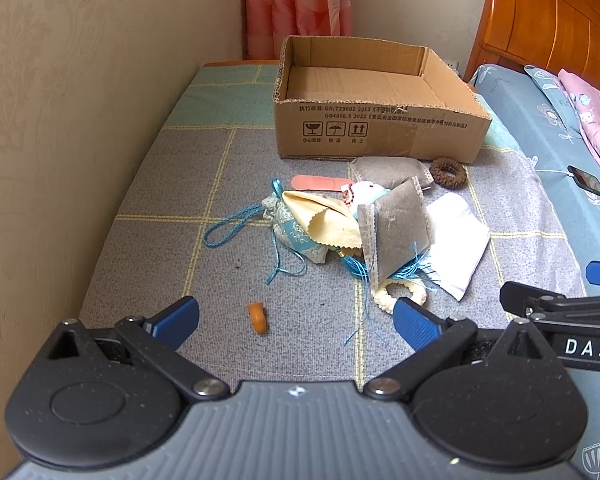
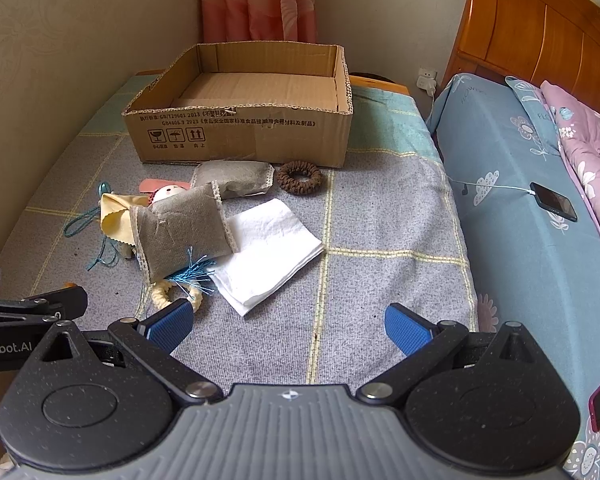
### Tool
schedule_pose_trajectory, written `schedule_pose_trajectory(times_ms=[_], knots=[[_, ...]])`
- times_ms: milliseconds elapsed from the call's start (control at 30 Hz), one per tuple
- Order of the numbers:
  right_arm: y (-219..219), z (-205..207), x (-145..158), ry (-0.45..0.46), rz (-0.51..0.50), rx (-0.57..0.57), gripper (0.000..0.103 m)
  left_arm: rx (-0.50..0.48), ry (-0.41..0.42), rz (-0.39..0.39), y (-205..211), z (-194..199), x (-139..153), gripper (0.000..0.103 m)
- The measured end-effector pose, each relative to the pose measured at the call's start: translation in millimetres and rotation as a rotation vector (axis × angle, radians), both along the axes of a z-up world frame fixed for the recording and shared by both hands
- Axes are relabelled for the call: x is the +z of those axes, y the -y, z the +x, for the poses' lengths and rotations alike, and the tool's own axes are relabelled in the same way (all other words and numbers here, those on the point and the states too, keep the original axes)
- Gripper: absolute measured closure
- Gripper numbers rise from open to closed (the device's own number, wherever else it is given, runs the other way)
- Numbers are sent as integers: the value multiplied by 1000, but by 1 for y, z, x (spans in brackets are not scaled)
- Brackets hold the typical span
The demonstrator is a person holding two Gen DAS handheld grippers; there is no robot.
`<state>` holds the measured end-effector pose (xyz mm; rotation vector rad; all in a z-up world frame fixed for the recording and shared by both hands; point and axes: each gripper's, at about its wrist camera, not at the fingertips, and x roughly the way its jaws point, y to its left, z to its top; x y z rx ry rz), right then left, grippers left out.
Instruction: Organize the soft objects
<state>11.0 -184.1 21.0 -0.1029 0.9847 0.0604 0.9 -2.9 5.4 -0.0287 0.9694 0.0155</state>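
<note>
Both grippers hover low over the near edge of the checked cloth surface (image 2: 380, 216), jaws spread wide and holding nothing: the left gripper (image 1: 296, 320) above a small orange piece (image 1: 257, 317), the right gripper (image 2: 288, 326) just short of the folded white cloth (image 2: 268, 252). A heap of soft things lies mid-surface: grey sachets (image 2: 184, 232), cream cloth (image 1: 324, 220), blue-corded pouch (image 1: 288, 232). The brown scrunchie (image 2: 300, 177) sits against the empty cardboard box (image 2: 240, 136) at the far edge.

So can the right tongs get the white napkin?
Probably yes. The right tongs are open, and the white napkin lies flat just ahead of them with bare blanket between. Only its far corner is tucked under the grey pouch, so the near edge looks free to pinch.
</note>
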Motion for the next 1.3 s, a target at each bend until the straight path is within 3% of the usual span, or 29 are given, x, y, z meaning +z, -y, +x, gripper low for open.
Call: schedule_pose_trajectory(times_ms=[1300], knots=[[1,-1,3,14,-4,1,0,-23,24,14,1,-3,3,1]])
